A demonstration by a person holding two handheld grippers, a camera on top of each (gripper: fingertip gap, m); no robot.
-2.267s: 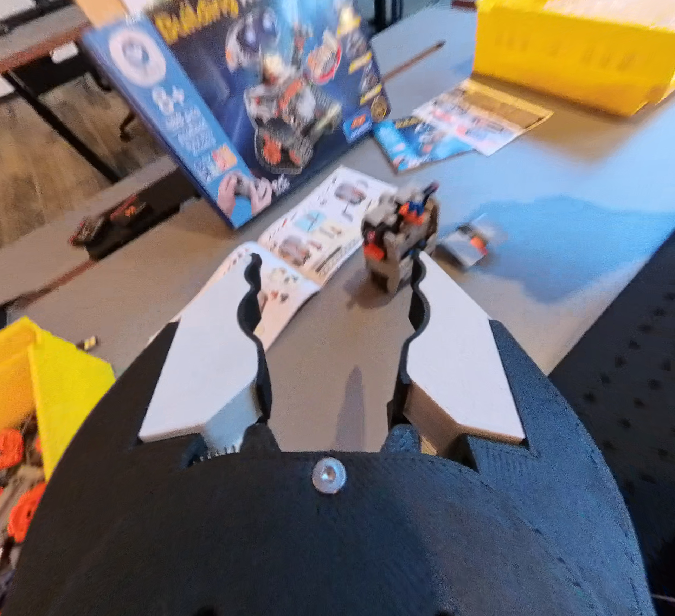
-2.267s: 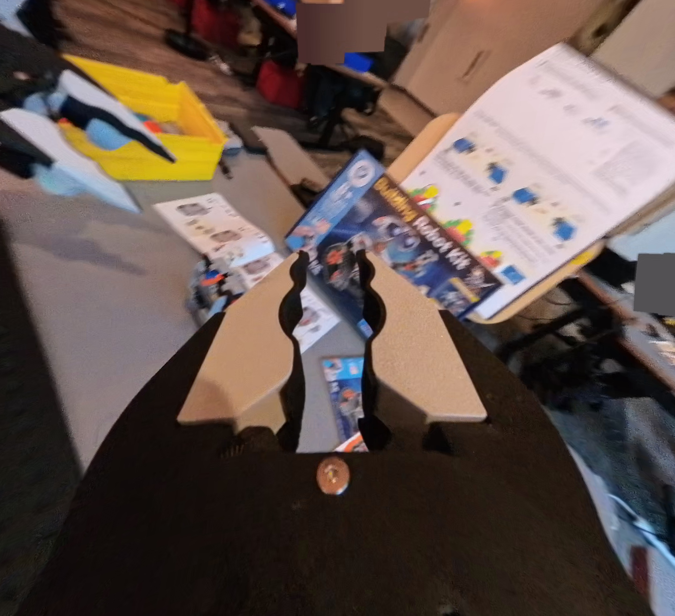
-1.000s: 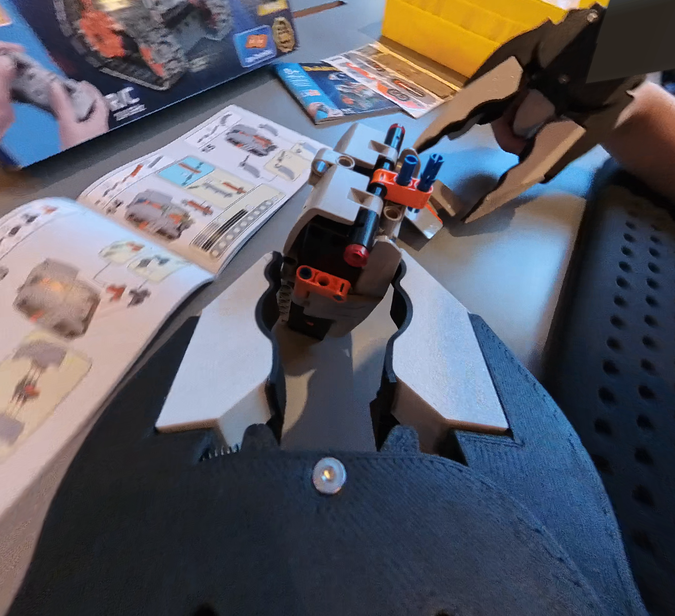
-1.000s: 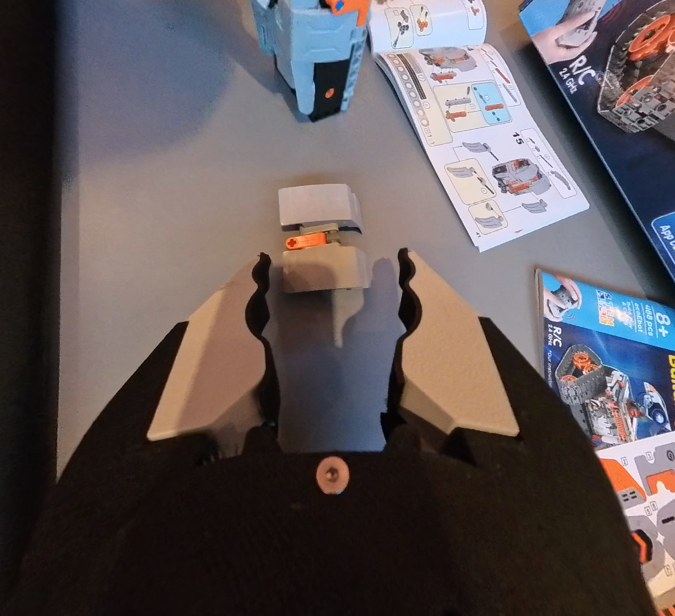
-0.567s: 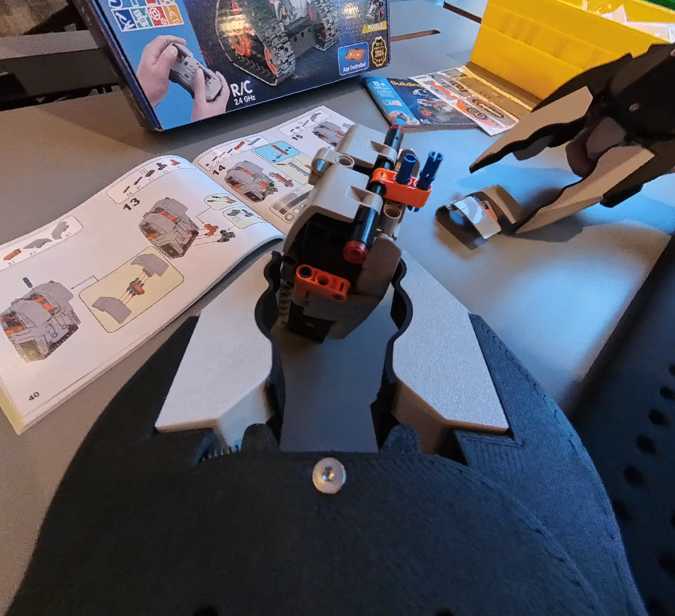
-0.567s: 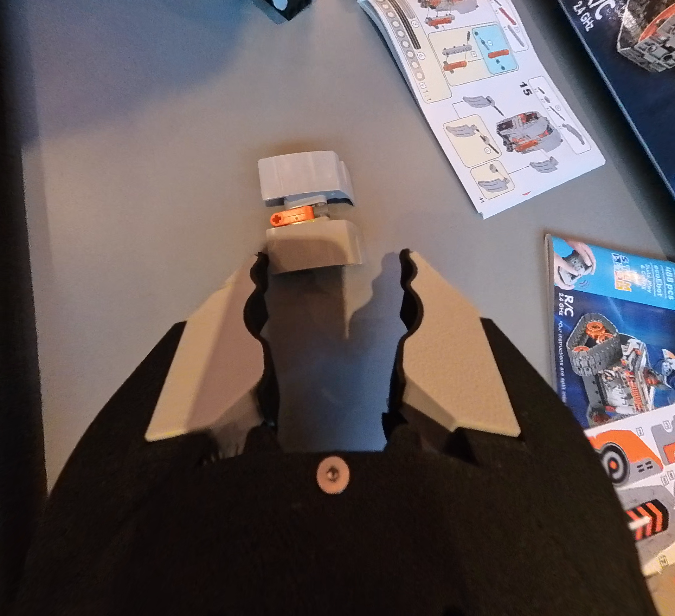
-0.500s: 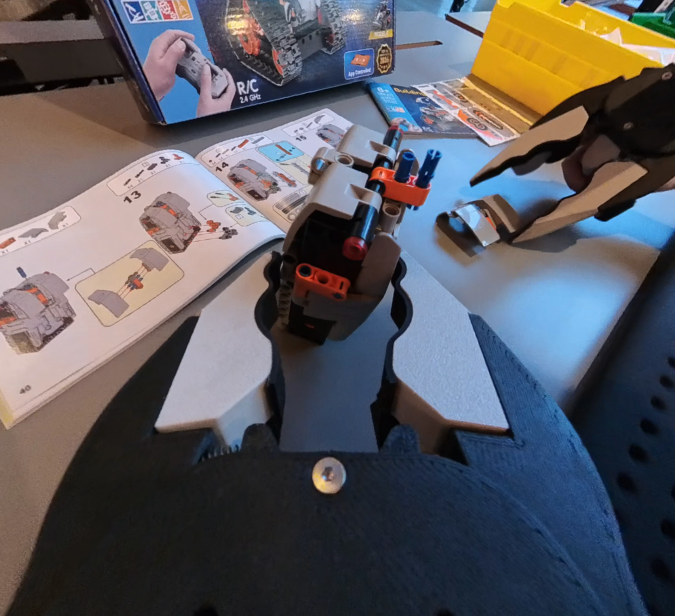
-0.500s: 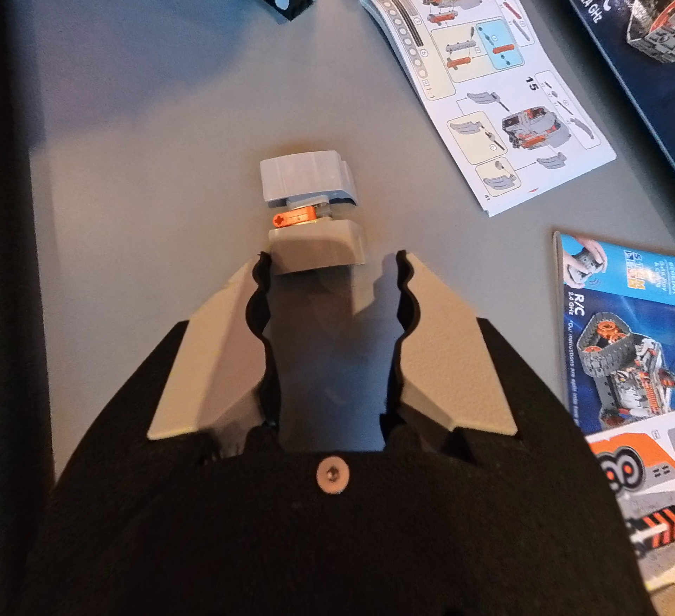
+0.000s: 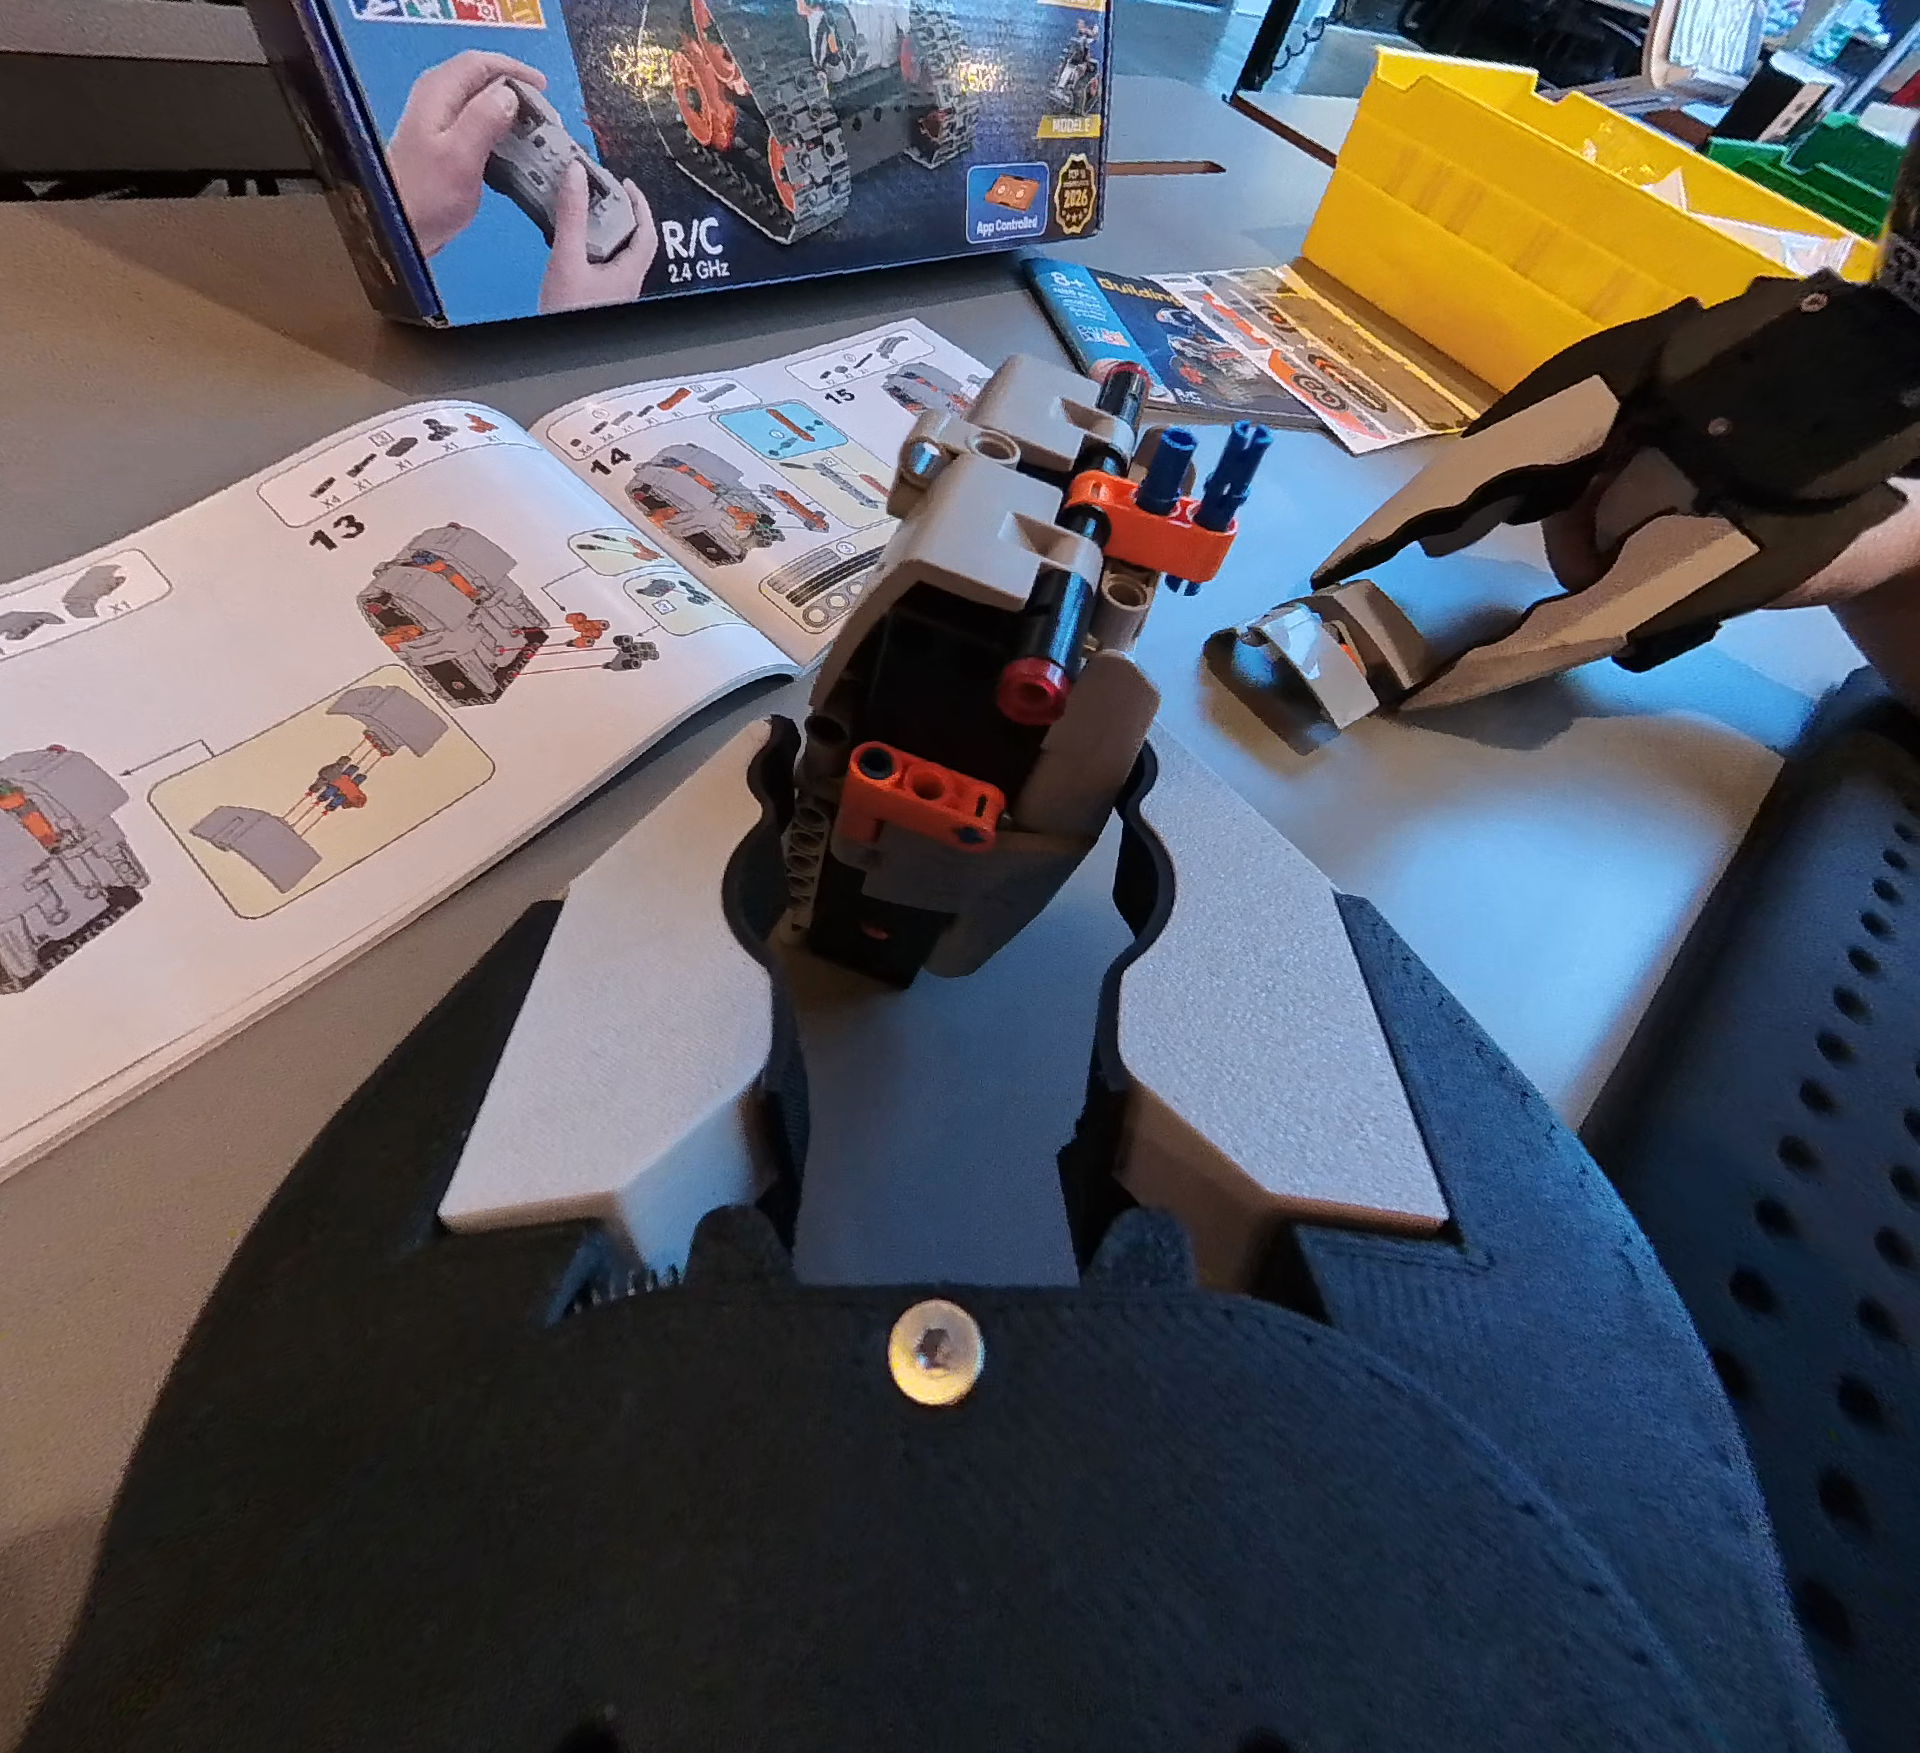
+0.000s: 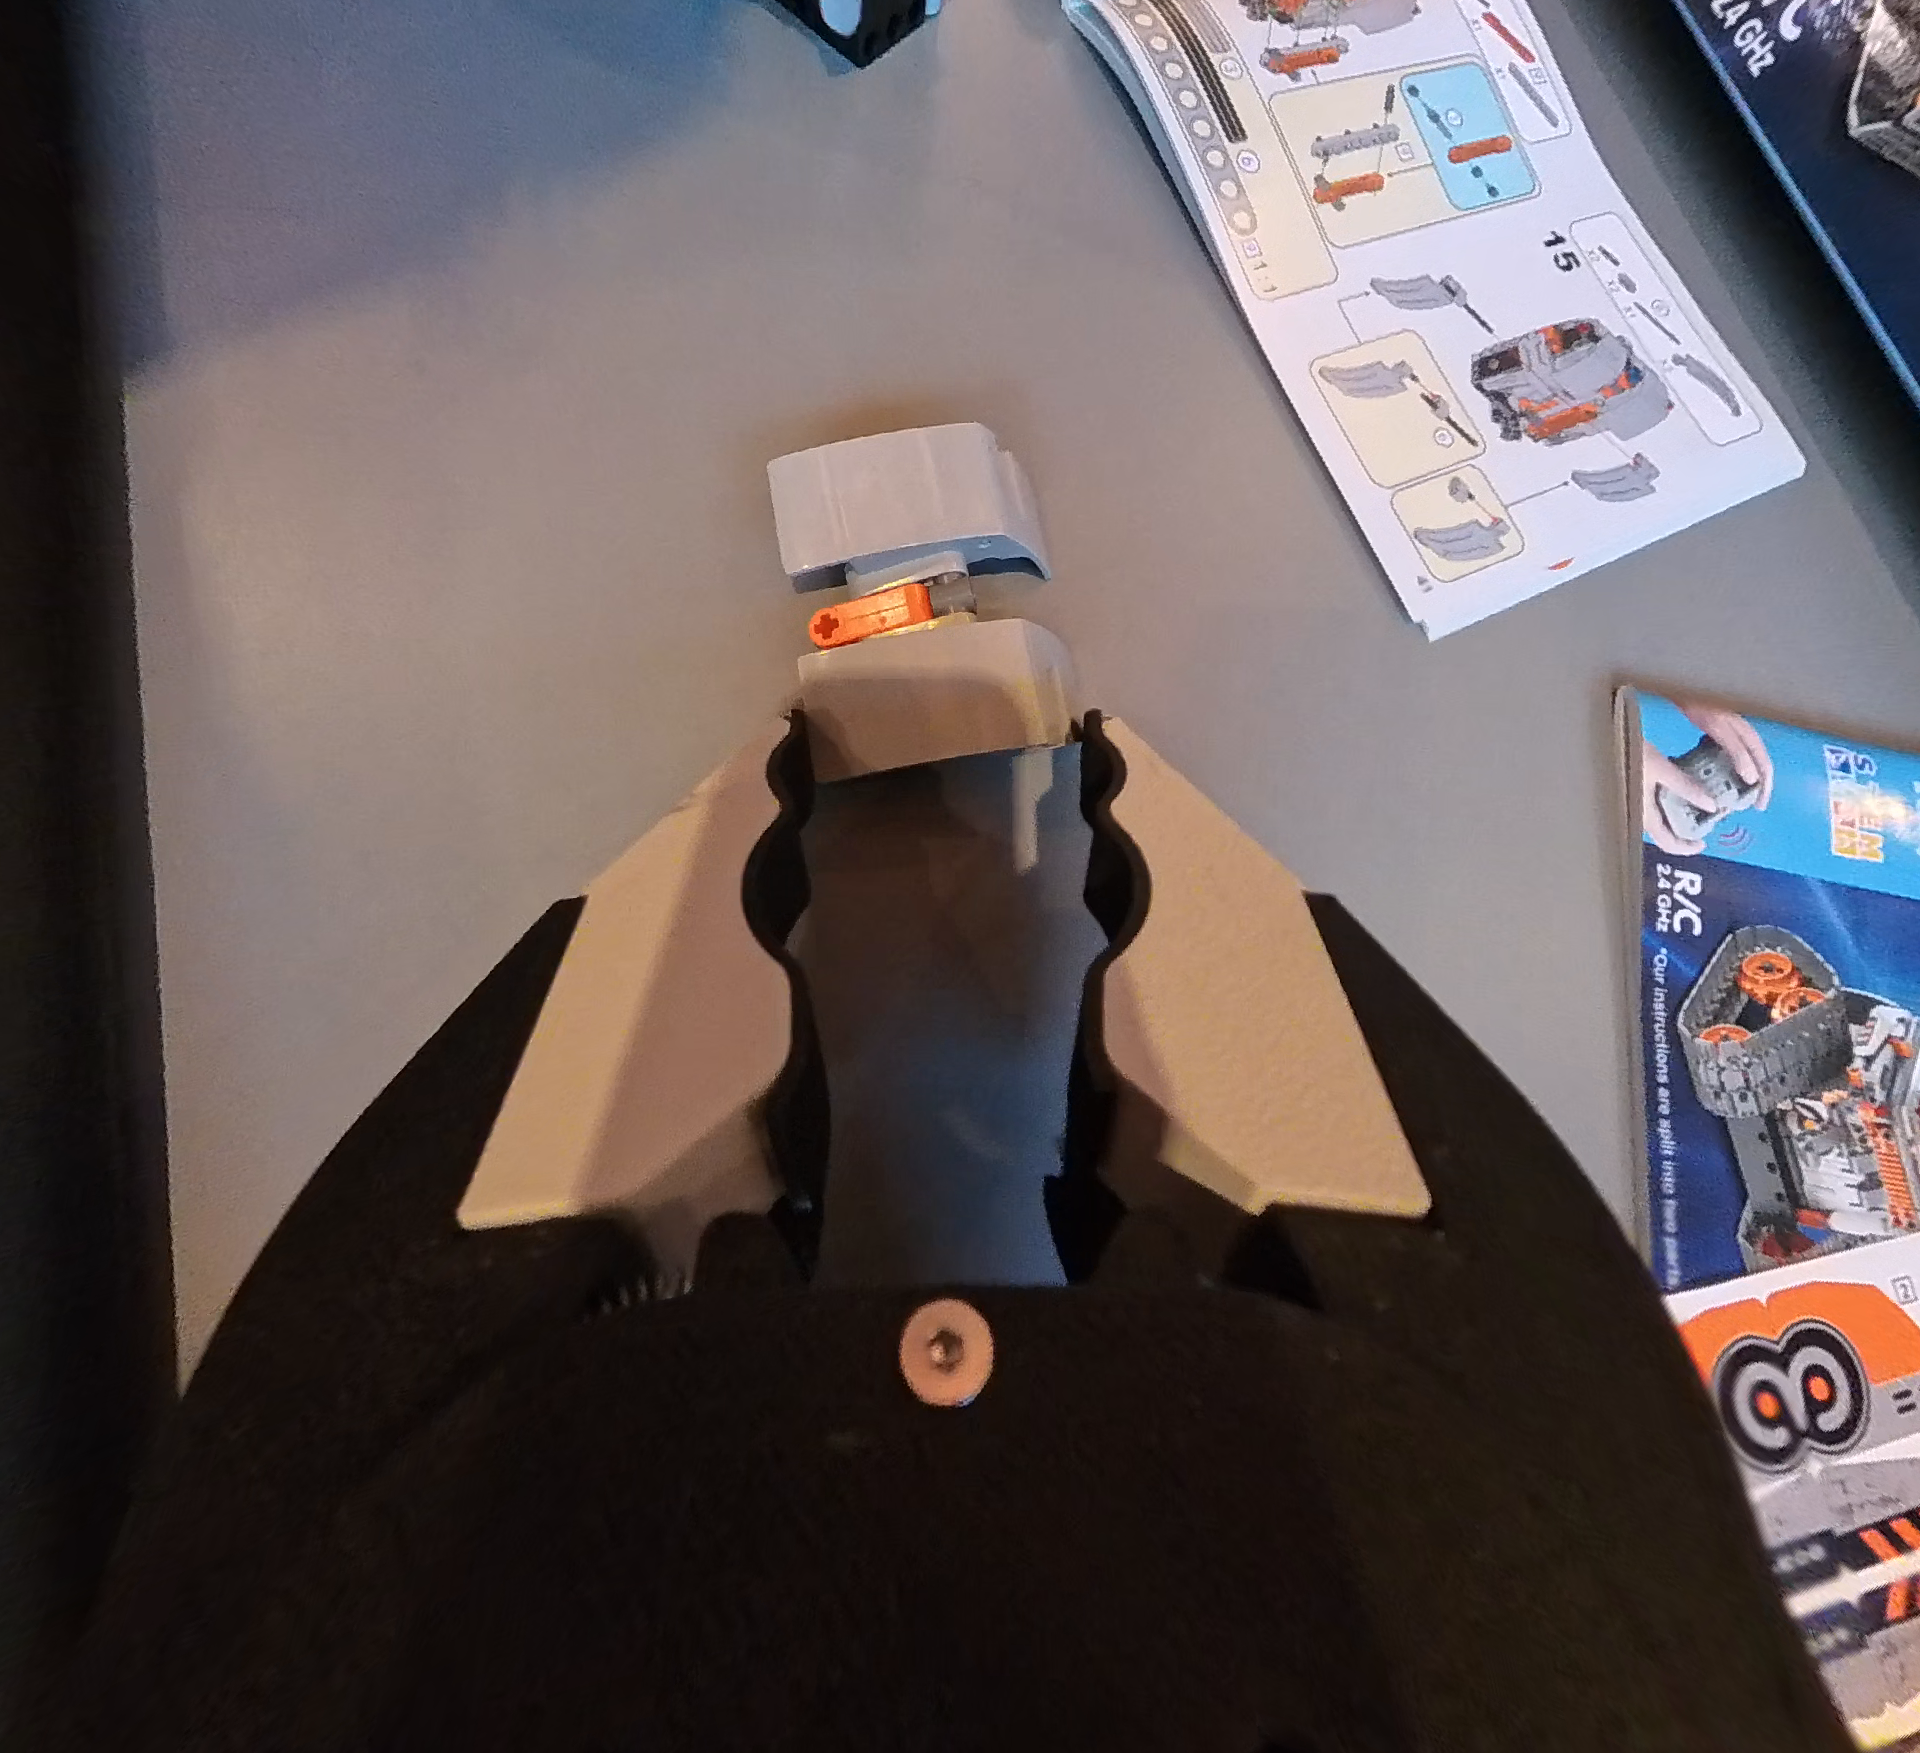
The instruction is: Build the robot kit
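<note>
In my left tongs [image 9: 951,799] I have the larger block assembly [image 9: 966,664], a grey and black body with orange connectors and two blue pins on top. The jaws stand about half open and press it on both sides near its lower end, which rests on or just above the grey table [image 9: 1455,872]; I cannot tell which. My right tongs [image 10: 940,737] have just narrowed. A moment ago their tips stood wide of the small grey sub-assembly [image 10: 914,602], two curved panels joined by an orange connector. Now each tip meets a side of the nearer panel, so I seem to have pinched it, while it lies flat on the table. The farther panel sticks out past the tips, free. From my left tongs this piece lies ahead and to the right, close to the larger assembly but apart from it. An open instruction booklet [image 9: 416,612] lies ahead and to the left of my left tongs, its near page edge just beside the assembly. A black perforated mat [image 9: 1818,1080] runs along the right. Farther ahead lie a blue leaflet [image 9: 1143,332] and a yellow bin [image 9: 1507,249], and beyond the booklet stands the blue kit box [image 9: 727,41].
</note>
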